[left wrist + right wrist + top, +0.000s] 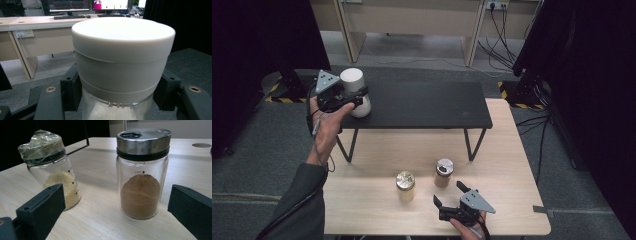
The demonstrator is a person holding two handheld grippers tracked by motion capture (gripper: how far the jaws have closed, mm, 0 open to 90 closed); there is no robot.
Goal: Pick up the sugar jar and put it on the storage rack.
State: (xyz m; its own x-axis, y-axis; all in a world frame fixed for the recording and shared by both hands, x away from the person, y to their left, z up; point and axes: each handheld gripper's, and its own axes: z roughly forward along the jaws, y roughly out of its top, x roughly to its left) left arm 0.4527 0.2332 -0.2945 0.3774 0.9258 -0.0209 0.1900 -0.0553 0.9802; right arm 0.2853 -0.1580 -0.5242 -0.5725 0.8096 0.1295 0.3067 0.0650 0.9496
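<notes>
You have a black shelf on the table, desks behind, and monitors beyond.

Jars: three in all.
One white-lidded jar at the black shelf's left edge; two glass spice jars, foil-capped and steel-capped, near the table's front edge.

A pale wooden surface carries two spice jars, one gold-capped, one steel-lidded, and a black raised shelf bearing a white-lidded jar.
</notes>
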